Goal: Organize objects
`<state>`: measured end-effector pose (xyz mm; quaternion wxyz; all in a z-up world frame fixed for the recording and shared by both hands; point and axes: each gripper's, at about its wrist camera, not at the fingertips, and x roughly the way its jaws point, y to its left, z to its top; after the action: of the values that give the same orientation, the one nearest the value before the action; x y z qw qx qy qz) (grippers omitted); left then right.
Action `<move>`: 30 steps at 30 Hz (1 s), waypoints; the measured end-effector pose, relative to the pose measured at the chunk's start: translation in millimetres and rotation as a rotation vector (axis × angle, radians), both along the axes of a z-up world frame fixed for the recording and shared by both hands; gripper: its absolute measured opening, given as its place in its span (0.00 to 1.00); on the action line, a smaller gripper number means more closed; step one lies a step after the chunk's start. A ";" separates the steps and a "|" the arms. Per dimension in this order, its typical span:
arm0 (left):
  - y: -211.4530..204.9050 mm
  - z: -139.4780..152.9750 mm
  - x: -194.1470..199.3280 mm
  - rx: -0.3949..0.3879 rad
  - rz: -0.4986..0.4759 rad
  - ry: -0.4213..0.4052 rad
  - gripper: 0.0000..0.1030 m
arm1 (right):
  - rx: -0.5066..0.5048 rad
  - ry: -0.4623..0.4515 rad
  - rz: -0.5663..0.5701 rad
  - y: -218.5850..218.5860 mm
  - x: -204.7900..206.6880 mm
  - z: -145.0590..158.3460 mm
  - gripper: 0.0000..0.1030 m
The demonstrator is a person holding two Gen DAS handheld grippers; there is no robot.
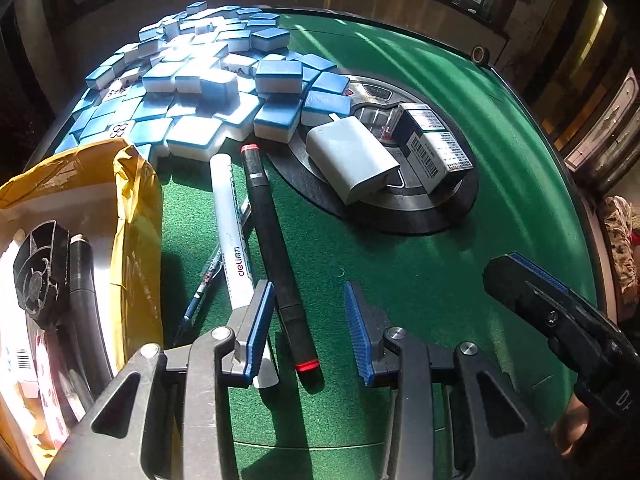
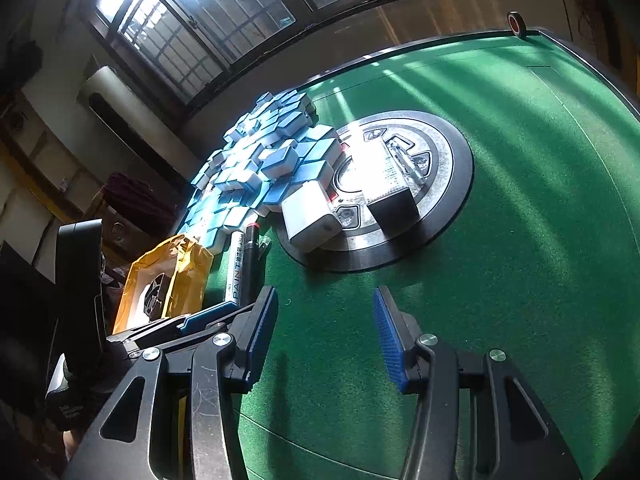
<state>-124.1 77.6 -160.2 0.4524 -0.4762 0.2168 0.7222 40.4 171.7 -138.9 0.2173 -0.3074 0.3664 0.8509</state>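
**Left gripper angled over the black pen**

The left gripper (image 1: 310, 330) tilts steeply down at the green bench (image 1: 460, 248), jaws open astride the black pen (image 1: 276, 256), neither pad touching it. A white marker (image 1: 232, 240) lies just left, beside the yellow box (image 1: 136, 216). The right gripper (image 2: 324, 334) hovers lower-angled, jaws open and empty, over bare felt.

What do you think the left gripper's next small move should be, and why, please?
Probably close the left gripper on the black pen. The pen's lower end already lies between the open fingers, which are not yet pressing on it, and the white marker sits just outside the left finger. The yellow box beside it looks a likely place to put it.
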 end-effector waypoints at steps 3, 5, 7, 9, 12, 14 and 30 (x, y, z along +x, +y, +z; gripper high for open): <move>7.7 -11.4 -2.5 -0.033 0.017 -0.001 0.30 | 0.007 -0.011 -0.004 -0.1 -1.8 -1.7 0.43; 8.7 -11.7 -2.3 -0.043 0.027 0.014 0.23 | 0.004 -0.015 -0.008 0.8 -1.7 -3.3 0.43; 7.2 -12.1 -1.9 -0.043 0.030 0.023 0.12 | -0.002 -0.021 -0.006 1.4 -2.8 -5.5 0.43; 4.2 -12.0 -0.9 -0.039 0.026 0.007 0.12 | -0.006 -0.023 0.002 0.3 -3.7 -6.7 0.43; -2.8 -12.2 9.1 -0.037 0.007 0.004 0.12 | 0.004 -0.027 0.018 -3.5 -5.0 -6.7 0.43; -9.4 -12.3 18.8 -0.036 -0.011 0.018 0.12 | 0.004 -0.027 0.031 -5.5 -6.4 -7.1 0.43; -39.1 20.4 12.0 0.067 -0.016 -0.070 0.25 | -0.014 -0.030 0.042 -10.2 -9.1 -11.5 0.43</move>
<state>-112.1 38.5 -139.8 0.4812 -0.4839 0.1802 0.7084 31.3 161.5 -150.4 0.2026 -0.3295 0.3626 0.8479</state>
